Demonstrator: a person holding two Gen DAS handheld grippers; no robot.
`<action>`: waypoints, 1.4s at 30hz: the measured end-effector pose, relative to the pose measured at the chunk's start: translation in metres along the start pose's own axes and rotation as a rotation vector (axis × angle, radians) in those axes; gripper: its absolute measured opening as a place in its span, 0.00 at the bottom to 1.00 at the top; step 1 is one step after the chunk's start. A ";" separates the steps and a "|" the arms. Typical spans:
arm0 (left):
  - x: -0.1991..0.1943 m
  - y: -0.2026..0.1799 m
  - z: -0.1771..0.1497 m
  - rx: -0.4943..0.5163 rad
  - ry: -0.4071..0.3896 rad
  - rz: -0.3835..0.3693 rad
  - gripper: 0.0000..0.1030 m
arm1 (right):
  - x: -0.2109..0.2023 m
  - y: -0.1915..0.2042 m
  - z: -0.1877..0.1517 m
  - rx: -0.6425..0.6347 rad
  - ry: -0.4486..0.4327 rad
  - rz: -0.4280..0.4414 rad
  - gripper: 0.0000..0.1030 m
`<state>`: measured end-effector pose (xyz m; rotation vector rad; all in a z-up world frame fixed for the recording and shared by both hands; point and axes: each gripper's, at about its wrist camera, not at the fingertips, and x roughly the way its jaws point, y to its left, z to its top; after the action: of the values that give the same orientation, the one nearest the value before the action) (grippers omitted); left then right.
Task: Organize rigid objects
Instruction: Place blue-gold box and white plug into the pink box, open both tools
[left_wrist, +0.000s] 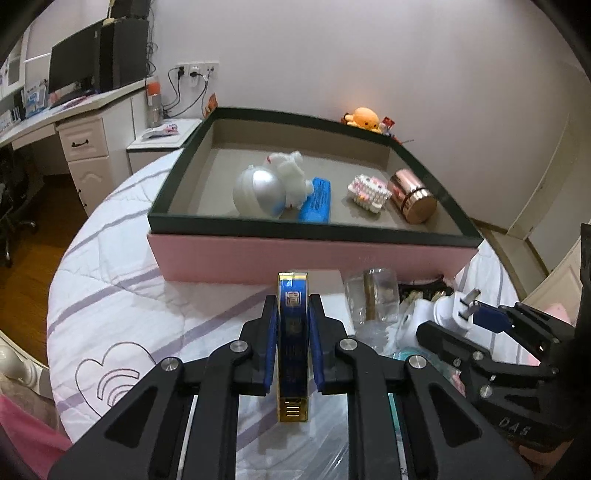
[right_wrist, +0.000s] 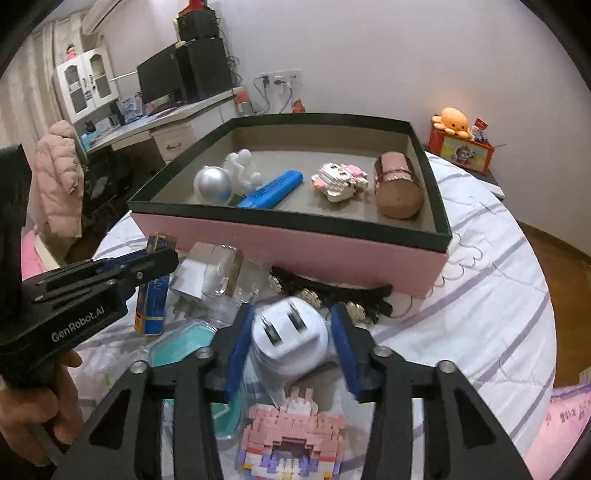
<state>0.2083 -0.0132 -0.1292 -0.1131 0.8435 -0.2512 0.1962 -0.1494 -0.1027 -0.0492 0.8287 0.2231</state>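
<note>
two grippers, two items clamped in front of the pink box

two grippers work over a quilted bed cover (left_wrist: 122, 258). seen from the left wrist, the left gripper (left_wrist: 293, 314) has its blue pads pressed against both flat sides of a slim blue-and-gold box (left_wrist: 293, 339), which stands on edge between them and points toward 12 o'clock. in the right wrist view that same box (right_wrist: 151, 306) shows at 9 o'clock, under the black left fingers.

the right gripper (right_wrist: 291, 334) has a white plug adapter (right_wrist: 290, 339) between its pads, two metal prongs facing the camera. the left pad touches the adapter's side; the right pad sits just beside it, and i cannot tell whether it presses. from the left wrist, the adapter (left_wrist: 448, 308) appears at 3 o'clock, caught between the right gripper's tips.

at 12 o'clock in both views lies a shallow pink box with a dark green rim (right_wrist: 295, 243). inside it, from 9 toward 3 o'clock: a silver-white astronaut figure (right_wrist: 221, 181), a blue highlighter (right_wrist: 271, 190), a small brick-built pink-and-white figure (right_wrist: 338, 181) and a copper-pink cylindrical tin (right_wrist: 397, 184) lying on its side.

loose things crowd the cover just in front of the box: a clear glass item (right_wrist: 218, 273), a dark hair clip (right_wrist: 332, 288), a teal-edged clear case (right_wrist: 184, 343) and, at 6 o'clock, a pink brick-built figure (right_wrist: 295, 432). a hand (right_wrist: 44, 398) holds the left gripper's handle.
</note>
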 end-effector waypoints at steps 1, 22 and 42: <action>0.001 0.000 -0.001 0.003 0.002 0.001 0.15 | 0.002 -0.001 -0.003 0.008 -0.001 -0.001 0.57; -0.035 0.008 0.001 -0.026 -0.084 -0.026 0.15 | -0.021 -0.003 0.001 0.025 -0.078 0.040 0.40; -0.083 -0.010 0.090 0.070 -0.271 0.028 0.15 | -0.081 -0.006 0.099 -0.048 -0.235 0.036 0.40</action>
<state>0.2216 -0.0008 -0.0077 -0.0675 0.5656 -0.2329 0.2163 -0.1563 0.0237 -0.0523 0.5901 0.2775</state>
